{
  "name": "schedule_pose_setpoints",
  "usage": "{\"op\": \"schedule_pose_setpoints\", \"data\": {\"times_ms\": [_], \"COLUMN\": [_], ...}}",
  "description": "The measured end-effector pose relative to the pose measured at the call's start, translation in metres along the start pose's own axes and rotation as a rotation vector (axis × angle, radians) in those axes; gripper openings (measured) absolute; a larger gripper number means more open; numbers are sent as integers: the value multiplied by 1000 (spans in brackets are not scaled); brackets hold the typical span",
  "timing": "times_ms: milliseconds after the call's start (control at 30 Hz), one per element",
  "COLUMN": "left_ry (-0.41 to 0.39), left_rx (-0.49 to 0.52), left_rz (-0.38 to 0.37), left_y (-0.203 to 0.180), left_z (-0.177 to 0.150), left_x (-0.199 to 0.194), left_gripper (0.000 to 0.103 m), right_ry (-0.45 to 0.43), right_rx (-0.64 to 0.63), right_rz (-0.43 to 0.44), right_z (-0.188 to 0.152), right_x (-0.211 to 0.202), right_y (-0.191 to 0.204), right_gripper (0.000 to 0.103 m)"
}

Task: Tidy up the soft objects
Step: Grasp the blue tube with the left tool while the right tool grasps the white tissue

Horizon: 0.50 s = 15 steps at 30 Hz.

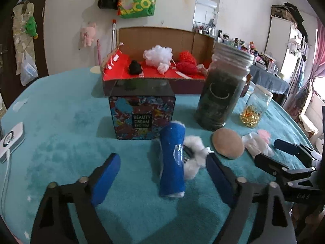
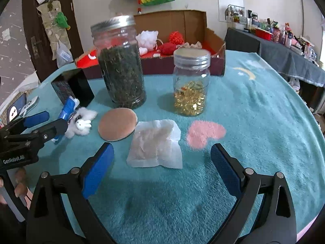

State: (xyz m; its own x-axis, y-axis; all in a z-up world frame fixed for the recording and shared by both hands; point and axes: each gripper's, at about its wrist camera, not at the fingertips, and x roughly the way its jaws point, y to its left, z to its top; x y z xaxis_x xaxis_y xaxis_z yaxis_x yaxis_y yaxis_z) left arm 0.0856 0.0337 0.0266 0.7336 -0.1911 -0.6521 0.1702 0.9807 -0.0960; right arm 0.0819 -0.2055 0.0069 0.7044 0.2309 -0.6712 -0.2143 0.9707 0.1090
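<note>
Work area: table w/ teal fleece cover (image 2: 254, 111). Destination, by judgement: open cardboard box (image 1: 154, 81) at the rear, red-lined, already holding a white mesh puff (image 1: 158, 55) and red yarn items (image 1: 185, 63).

Left gripper (image 1: 162, 172): jaws apart, nothing clamped. Blue roll (image 1: 172, 160) lies on the cover between the two pads, neither pad touching it. White plush keyring (image 1: 195, 158) sits just beside the roll, touching it on the right.

Right gripper (image 2: 162, 162): jaws wide apart, empty. White tissue packet (image 2: 156, 146) lies just ahead, between the fingertips. Tan round pad (image 2: 117, 124) is next to it on the left; pink heart sponge (image 2: 203, 134) on the right.

Handling, est.:
- Blue roll: light, compressible, likely fabric. Take at mid-length, across the short axis. Clear tape patch on its side may be slick; avoid it.
- Plush keyring: v. light, fluffy. May drag along w/ the roll; check separation before lift.
- Tissue packet: thin, limp, lies flat. Pinch one raised fold; pads must reach the fleece.
- Tan pad, heart sponge: flat, soft; take at the edge.

Caution: tall leaf jar (image 2: 121, 65) and small capsule jar (image 2: 191, 83) stand between the items and the box. Rigid, prob. glass. Route over or around.
</note>
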Motion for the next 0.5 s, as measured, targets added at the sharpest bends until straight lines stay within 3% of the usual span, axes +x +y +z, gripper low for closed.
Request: {"op": "schedule_pose_setpoints", "data": {"times_ms": [67, 133, 167, 233, 267, 300, 500], "left_ry": [20, 39, 43, 40, 37, 29, -27], "left_rx": [3, 3, 5, 11, 12, 16, 26], "left_rz": [-17, -55, -78, -122, -128, -120, -147], "left_y": [1, 2, 2, 1, 1, 0, -7], "left_z": [0, -1, -2, -3, -3, -4, 1], "left_x": [5, 9, 10, 9, 8, 6, -16], "left_gripper": [75, 59, 56, 33, 31, 23, 23], "right_ry": [3, -1, -1, 19, 7, -2, -48], "right_rx": [-5, -23, -32, -58, -68, -77, -99], "right_rz": [3, 6, 5, 5, -5, 6, 30], "right_z": [2, 4, 4, 3, 2, 1, -2], "right_x": [2, 2, 2, 7, 6, 4, -6], "right_y": [0, 2, 4, 8, 8, 9, 12], "right_gripper": [97, 94, 84, 61, 47, 23, 17]}}
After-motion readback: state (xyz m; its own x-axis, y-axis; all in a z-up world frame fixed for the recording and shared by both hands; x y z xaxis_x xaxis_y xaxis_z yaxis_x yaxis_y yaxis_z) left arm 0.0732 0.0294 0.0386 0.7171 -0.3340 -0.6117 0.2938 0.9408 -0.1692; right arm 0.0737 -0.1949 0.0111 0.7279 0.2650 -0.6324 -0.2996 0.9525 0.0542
